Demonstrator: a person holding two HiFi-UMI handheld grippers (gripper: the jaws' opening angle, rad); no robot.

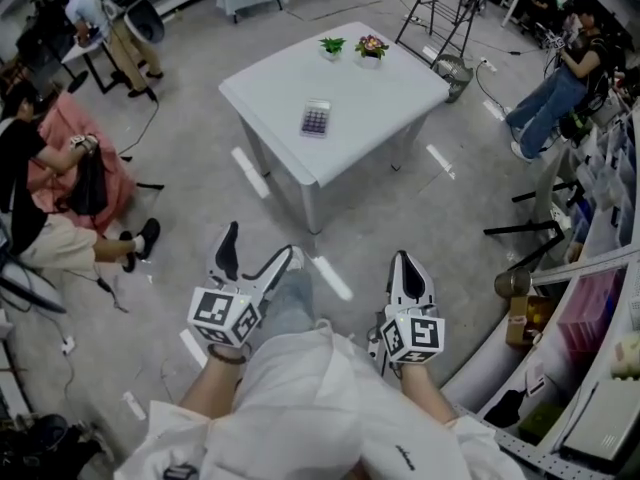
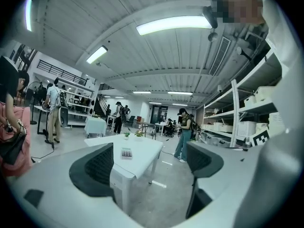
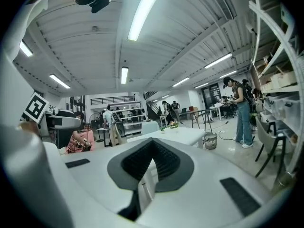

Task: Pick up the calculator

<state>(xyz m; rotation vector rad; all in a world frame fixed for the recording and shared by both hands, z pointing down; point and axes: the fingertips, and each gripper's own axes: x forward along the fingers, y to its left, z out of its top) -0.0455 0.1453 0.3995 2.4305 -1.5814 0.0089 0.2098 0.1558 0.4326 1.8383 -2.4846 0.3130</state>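
Observation:
A small calculator [image 1: 316, 118] with purple keys lies flat near the front of a white table [image 1: 370, 93], well ahead of both grippers. The left gripper view shows the calculator [image 2: 126, 153] as a small object on the table top, far beyond the jaws. My left gripper [image 1: 258, 258] is held low at waist height with its jaws spread wide and nothing between them. My right gripper [image 1: 410, 270] is beside it, jaws pressed together and empty. Both are far short of the table.
Two small potted plants [image 1: 352, 47] stand at the table's far edge. White tape strips [image 1: 330, 276] mark the grey floor. Seated and standing people are at the left [image 1: 40, 198] and right [image 1: 560, 88]. Shelving [image 1: 590, 368] runs along the right. A metal rack [image 1: 440, 8] stands behind the table.

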